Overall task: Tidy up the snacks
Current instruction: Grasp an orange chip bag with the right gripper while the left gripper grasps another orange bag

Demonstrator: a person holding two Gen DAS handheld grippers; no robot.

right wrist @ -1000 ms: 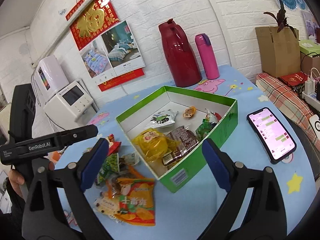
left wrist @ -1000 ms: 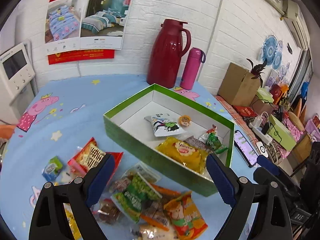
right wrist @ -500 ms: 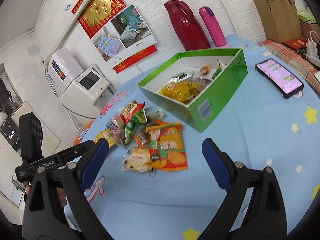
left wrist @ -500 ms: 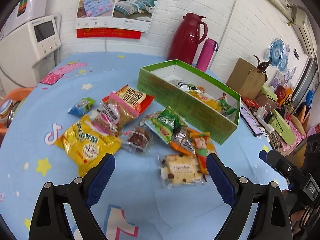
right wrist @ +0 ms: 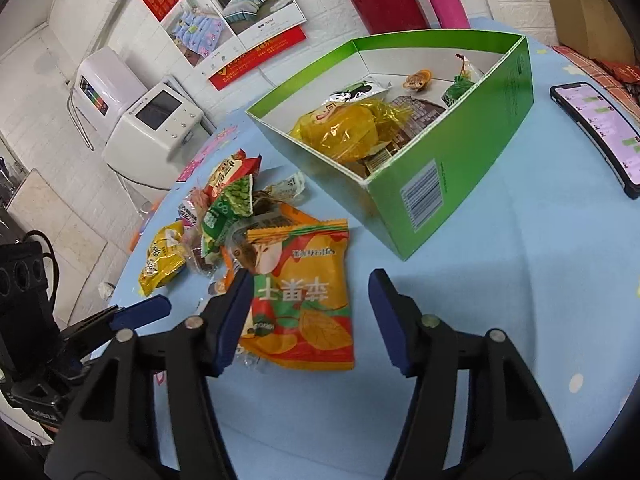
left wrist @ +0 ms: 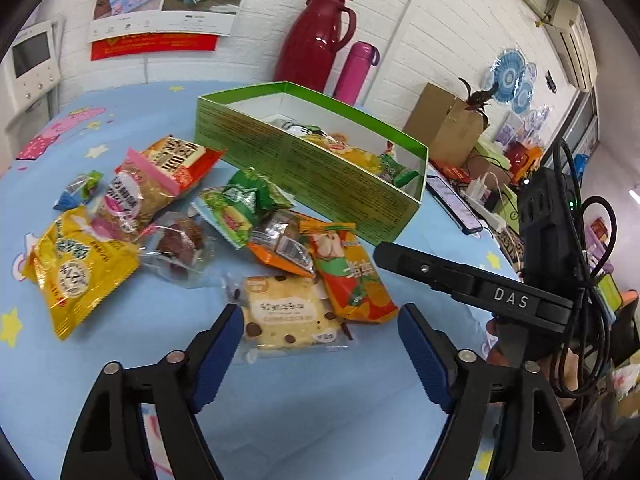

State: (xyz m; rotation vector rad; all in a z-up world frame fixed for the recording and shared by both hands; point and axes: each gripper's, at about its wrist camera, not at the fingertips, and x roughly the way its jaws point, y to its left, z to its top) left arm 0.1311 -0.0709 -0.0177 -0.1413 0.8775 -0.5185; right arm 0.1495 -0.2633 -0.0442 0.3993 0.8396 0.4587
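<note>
A green cardboard box (left wrist: 320, 168) (right wrist: 472, 168) holding several snacks stands on the blue tablecloth. Loose snack packets lie in a pile in front of it. My left gripper (left wrist: 320, 336) is open and hovers low over a clear-wrapped chocolate-chip cake (left wrist: 286, 318), its fingers either side of it. My right gripper (right wrist: 310, 300) is open above an orange chip packet (right wrist: 304, 284) (left wrist: 348, 272); its left finger overlaps the packet's edge. A yellow bag (left wrist: 76, 268), a green packet (left wrist: 240, 204) and a red-pink packet (left wrist: 160, 172) lie further left.
A red thermos jug (left wrist: 316, 40) and a pink bottle (left wrist: 356, 72) stand behind the box by the wall. A phone (right wrist: 596, 132) lies right of the box. White appliances (right wrist: 156, 120) sit at the table's left end. The other gripper's black body (left wrist: 480, 284) reaches in from the right.
Both grippers have pulled back from the box and dropped toward the snack pile. The left now frames the cake, the right the orange packet. Both stay open.
</note>
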